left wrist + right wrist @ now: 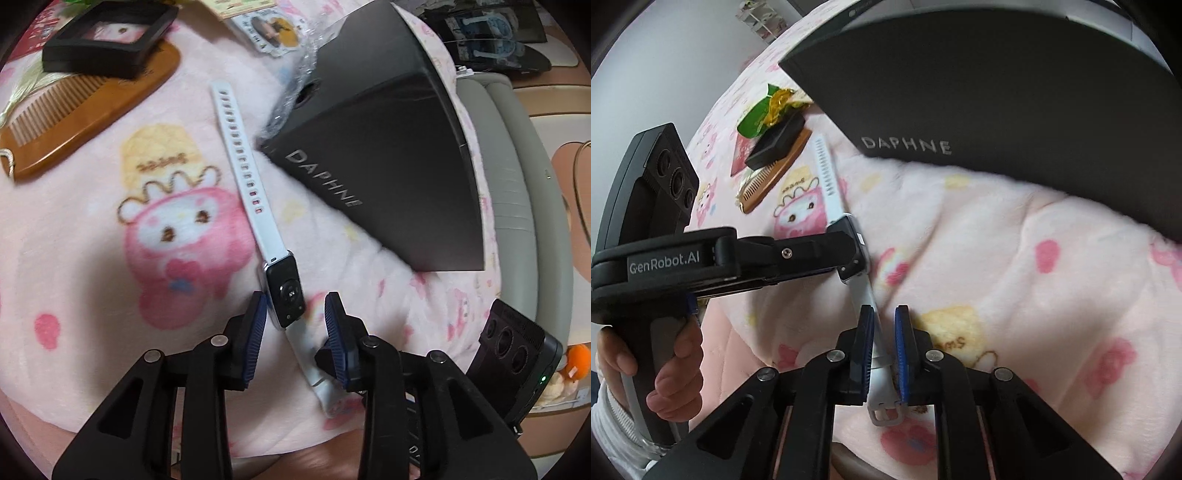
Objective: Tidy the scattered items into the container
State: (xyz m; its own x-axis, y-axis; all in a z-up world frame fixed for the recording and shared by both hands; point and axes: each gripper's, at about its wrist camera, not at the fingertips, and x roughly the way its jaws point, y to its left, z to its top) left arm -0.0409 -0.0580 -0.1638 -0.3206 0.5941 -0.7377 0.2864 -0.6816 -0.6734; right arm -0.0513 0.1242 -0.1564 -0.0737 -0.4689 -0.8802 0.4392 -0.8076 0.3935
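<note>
1. Lying flat on a fluffy pink blanket (pixel 92 229) printed with cartoon figures is a smartwatch (pixel 285 295): a glossy black rectangular face between two smooth white rubbery strap halves, the long half punched with a row of small holes.
2. The left gripper (pixel 295 325) straddles the watch face, its ribbed blue pads (pixel 258 325) set a little apart on either side; the jaws stand narrowly open, and whether the pads touch the case cannot be told.
3. The right gripper (pixel 884 347) has its jaws drawn close on the buckle end of the strap (pixel 881 365), with the grey buckle poking out below the pads.
4. A matte black rectangular box (pixel 388 166), lettered "DAPHNE" in pale capitals, rests on the blanket just beside the watch, its sharp corner near the holed strap.
5. Farther off lie a brown wooden comb (pixel 85 122) with fine straight teeth and, overlapping it, a squat black square case (pixel 110 40) with a clear window.
6. A bare hand (pixel 665 365) with a white ribbed sleeve grips the left tool's handle.
</note>
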